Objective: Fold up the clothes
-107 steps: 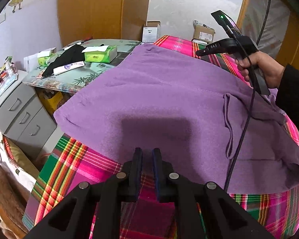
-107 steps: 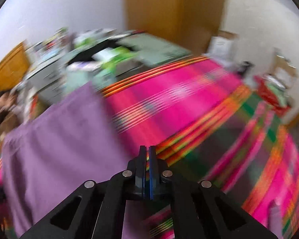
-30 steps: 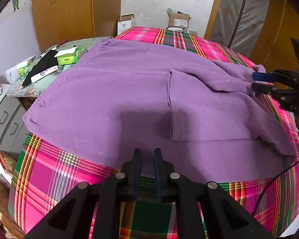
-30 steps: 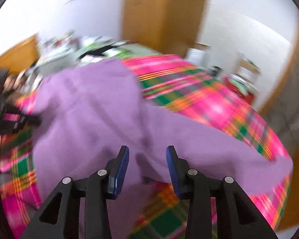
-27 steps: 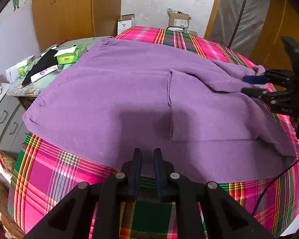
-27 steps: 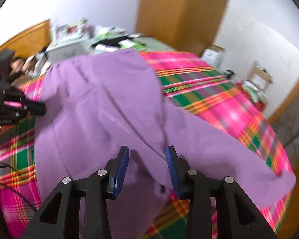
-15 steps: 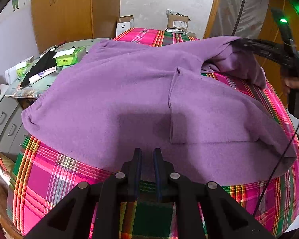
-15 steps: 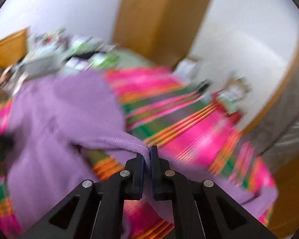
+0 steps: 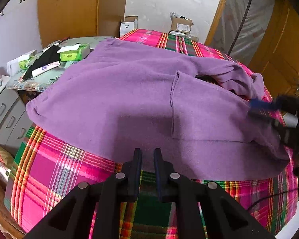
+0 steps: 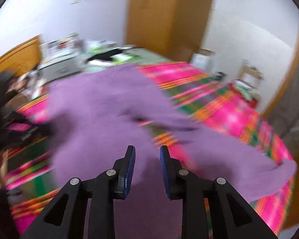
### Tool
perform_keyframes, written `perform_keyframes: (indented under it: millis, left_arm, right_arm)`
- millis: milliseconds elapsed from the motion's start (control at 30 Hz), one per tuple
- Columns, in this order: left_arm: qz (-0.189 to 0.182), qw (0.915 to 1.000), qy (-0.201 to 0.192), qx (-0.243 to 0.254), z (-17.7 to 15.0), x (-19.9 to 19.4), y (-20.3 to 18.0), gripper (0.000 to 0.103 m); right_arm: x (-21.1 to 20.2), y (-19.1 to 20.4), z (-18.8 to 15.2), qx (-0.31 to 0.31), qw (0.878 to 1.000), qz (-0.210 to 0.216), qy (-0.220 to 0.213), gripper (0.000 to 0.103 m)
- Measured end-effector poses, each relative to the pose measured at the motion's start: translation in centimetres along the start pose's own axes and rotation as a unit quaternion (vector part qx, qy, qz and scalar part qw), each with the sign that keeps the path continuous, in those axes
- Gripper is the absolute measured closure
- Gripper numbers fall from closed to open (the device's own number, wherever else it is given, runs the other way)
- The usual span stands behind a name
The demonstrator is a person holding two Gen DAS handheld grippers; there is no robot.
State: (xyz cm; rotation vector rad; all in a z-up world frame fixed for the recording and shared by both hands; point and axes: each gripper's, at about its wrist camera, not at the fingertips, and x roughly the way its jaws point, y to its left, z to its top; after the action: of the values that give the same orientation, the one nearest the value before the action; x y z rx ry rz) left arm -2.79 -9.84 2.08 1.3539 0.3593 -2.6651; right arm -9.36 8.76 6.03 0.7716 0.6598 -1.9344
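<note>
**Left wrist and right wrist views: garment dead ahead of left gripper, sleeve side nearest right gripper**

Left wrist view: purple garment [image 9: 129, 99] is spread flat over the plaid bedspread [image 9: 55, 169], long axis running left-right across the bed. Its near hem lies just ahead of the left gripper [image 9: 147, 159], at the near edge of the bed. Jaws are narrow, a thin gap, nothing between them that I can see; fingertips sit right at the hem, contact can't be confirmed. Loose sleeve [image 9: 235, 77] is bunched at the right edge of the bed, with a fold seam running front-to-back down the garment's middle. Right gripper [image 9: 265, 109] is at that right edge, touching or just over the cloth, blurred and partly cut off by the frame. So the sleeve side is nearer the right gripper, the hem nearer the left. Side table [image 9: 49, 73] with tissue boxes sits off the far-left corner, apart from the garment.

Right wrist view: heavy motion blur. Right gripper [image 10: 147, 165] jaws are spread wide, empty, pointing across the garment [image 10: 101, 107] toward the left edge of the bed. Cloth lies under and ahead of the fingers. Sleeve outline is smeared; exact edges unreadable. Dark shape at far left is probably the left gripper, can't say more.
</note>
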Motion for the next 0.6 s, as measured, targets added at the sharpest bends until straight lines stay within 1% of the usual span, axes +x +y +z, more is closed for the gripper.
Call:
perform_keyframes:
  millis: [100,167,233,300,433,600]
  left_arm:
    - [0.011,0.9999,-0.008,0.006,-0.1,-0.9,-0.4,0.091]
    - [0.023,0.9996,-0.014,0.01,0.0,-1.4,-0.5,0.091]
    - [0.036,0.9991,-0.019,0.013,0.0,-1.7,-0.5,0.091]
    - [0.04,0.9989,-0.02,0.013,0.0,-1.8,-0.5,0.091]
    - [0.043,0.9988,-0.019,0.013,-0.1,-1.8,-0.2,0.091]
    - [0.044,0.9989,-0.012,0.012,-0.2,-1.3,0.0,0.091]
  right_arm:
    - [1.2,4.0,-1.1,-0.056,0.998,0.026,0.013,0.077]
    - [2.3,5.2,-1.3,-0.07,0.997,0.033,0.02,0.077]
    - [3.2,5.6,-1.2,-0.072,0.997,0.034,0.024,0.077]
    - [4.1,5.7,-1.1,-0.072,0.996,0.033,0.028,0.077]
    - [5.1,5.2,-0.8,-0.046,0.997,0.04,0.043,0.077]
    - [5.2,4.7,-1.1,-0.026,0.998,0.05,0.043,0.078]
